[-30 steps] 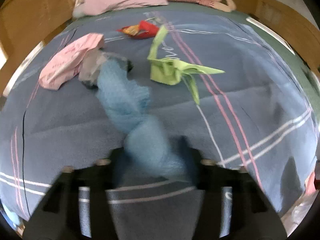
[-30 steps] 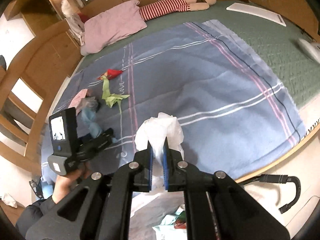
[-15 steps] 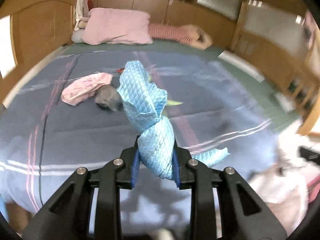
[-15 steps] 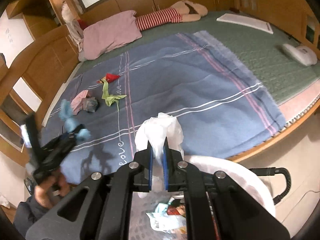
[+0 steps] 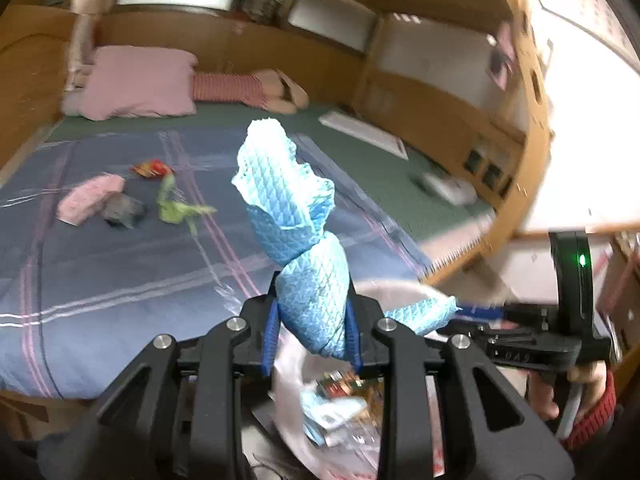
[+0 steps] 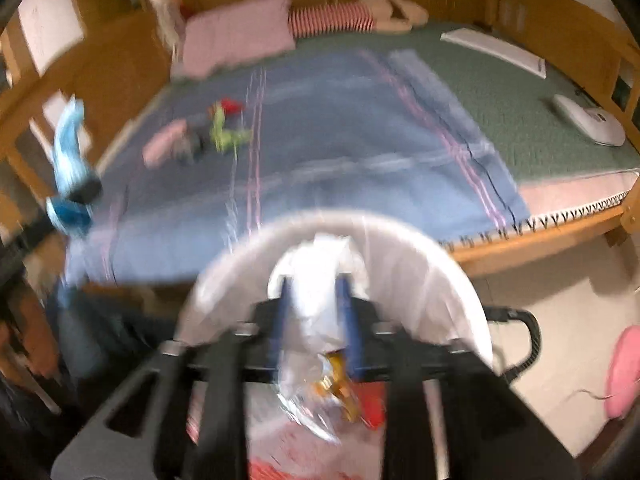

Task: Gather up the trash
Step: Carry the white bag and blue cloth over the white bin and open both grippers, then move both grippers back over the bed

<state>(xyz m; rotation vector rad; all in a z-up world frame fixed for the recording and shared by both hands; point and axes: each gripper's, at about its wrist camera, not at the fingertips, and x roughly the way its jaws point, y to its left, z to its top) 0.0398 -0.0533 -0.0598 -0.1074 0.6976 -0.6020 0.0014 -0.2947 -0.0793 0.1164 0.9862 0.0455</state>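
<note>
My left gripper (image 5: pixel 313 338) is shut on a twisted blue cloth (image 5: pixel 292 216) and holds it above the white trash bin (image 5: pixel 384 286), off the bed's near edge. My right gripper (image 6: pixel 316 320) has its jaws a little apart around a crumpled white plastic bag (image 6: pixel 316 304), which slides down between them over the bin's white rim (image 6: pixel 440 256). The bin holds wrappers (image 6: pixel 340 384). On the blue blanket (image 5: pixel 100 264) lie a pink wrapper (image 5: pixel 90 198), a grey wad (image 5: pixel 122 210), a green wrapper (image 5: pixel 176 208) and a red wrapper (image 5: pixel 150 168). The left gripper with the cloth (image 6: pixel 70 160) also shows in the blurred right wrist view.
A pink pillow (image 5: pixel 136 80) and a striped doll (image 5: pixel 248 88) lie at the bed's head. A white flat board (image 6: pixel 496 50) and a white device (image 6: pixel 592 122) lie on the green mattress. Wooden bed frame (image 6: pixel 540 240) borders the bin. A pink slipper (image 6: pixel 624 372) is on the floor.
My left gripper lifted the blue cloth off the blanket and swung it right, over the bin. My right gripper dropped toward the bin and its jaws parted around the white bag.
</note>
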